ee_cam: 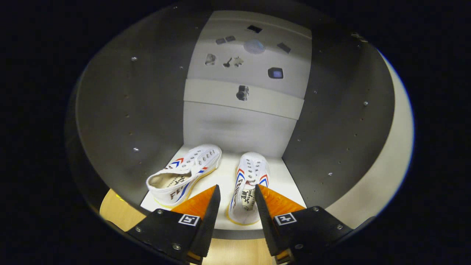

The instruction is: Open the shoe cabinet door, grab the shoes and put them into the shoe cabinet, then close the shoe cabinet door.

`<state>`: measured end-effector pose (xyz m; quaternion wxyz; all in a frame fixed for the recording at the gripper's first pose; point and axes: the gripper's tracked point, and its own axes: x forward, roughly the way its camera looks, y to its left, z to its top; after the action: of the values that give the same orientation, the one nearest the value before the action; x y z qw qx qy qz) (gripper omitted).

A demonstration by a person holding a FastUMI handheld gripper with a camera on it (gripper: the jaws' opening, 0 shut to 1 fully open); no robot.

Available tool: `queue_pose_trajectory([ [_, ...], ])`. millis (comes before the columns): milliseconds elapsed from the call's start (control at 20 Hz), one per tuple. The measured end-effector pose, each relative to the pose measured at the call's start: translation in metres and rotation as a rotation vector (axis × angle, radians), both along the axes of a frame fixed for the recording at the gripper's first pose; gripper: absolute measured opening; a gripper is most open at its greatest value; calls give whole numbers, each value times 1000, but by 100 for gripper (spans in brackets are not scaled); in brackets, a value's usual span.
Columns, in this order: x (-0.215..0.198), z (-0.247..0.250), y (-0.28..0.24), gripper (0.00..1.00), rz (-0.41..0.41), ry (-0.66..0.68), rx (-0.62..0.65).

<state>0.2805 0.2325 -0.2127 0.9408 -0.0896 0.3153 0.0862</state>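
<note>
A: Gripper view. What's the gripper (237, 191) doing?

B: Fingers spread apart, gripping nothing. They sit at the bottom centre of the frame. The heel of the right shoe (247, 187) shows in the gap between the tips, but neither finger presses on it.

A: Shoes?

B: Two white canvas sneakers with red and blue stripes, both on the pale bottom shelf (283, 176) of the shoe cabinet, lower middle of the frame. The right shoe stands upright, toe towards the back, heel near the shelf's front edge. The left shoe (186, 171) is just left of it, tipped onto its side and angled, opening facing the camera, toe towards the back. The two are close, with a strip of shelf between them.

A: Cabinet?

B: Open. Dark side walls left (136, 110) and right (338, 121), dotted with small shelf-pin holes and screws. The pale back panel (239, 125) runs up the centre of the frame, with small dark stickers or marks near the top; can't tell what they are.

A: Anything else?

B: Wood-coloured floor (117, 209) at lower left, under the fingers. A pale curved band (393, 147) at the right edge, can't tell if it's the door.
</note>
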Motion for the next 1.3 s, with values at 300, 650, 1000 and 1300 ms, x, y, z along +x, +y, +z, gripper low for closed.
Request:
queue_pose_trajectory([
  [300,-99,58,-26,76,20,-106,71],
  [650,-216,79,-75,81,38,-185,76],
  [1000,-302,114,-150,87,30,-188,66],
  [1300,-331,136,-233,87,-58,-198,5],
])
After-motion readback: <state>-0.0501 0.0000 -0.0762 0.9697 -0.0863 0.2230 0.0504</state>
